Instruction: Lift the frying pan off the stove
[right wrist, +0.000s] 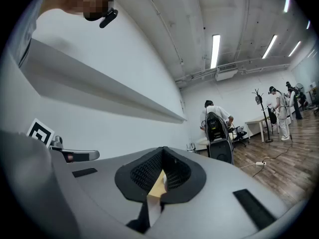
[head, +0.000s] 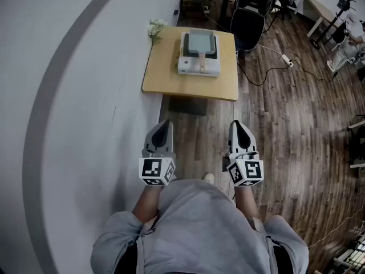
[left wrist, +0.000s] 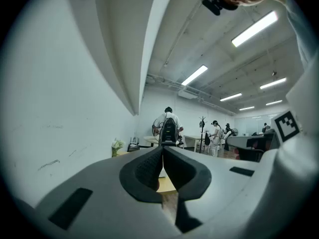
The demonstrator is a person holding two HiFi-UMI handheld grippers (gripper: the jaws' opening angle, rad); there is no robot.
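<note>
On table (head: 165, 73): frying pan (head: 201, 41) atop stove (head: 188, 67), indistinct | left gripper (head: 164, 125), right gripper (head: 239, 125) jaws closed, empty

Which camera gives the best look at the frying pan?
The head view: the pan sits in full on the stove on the table, seen from above. The two gripper views show no pan, only a sliver of table past their own shut jaws.
</note>
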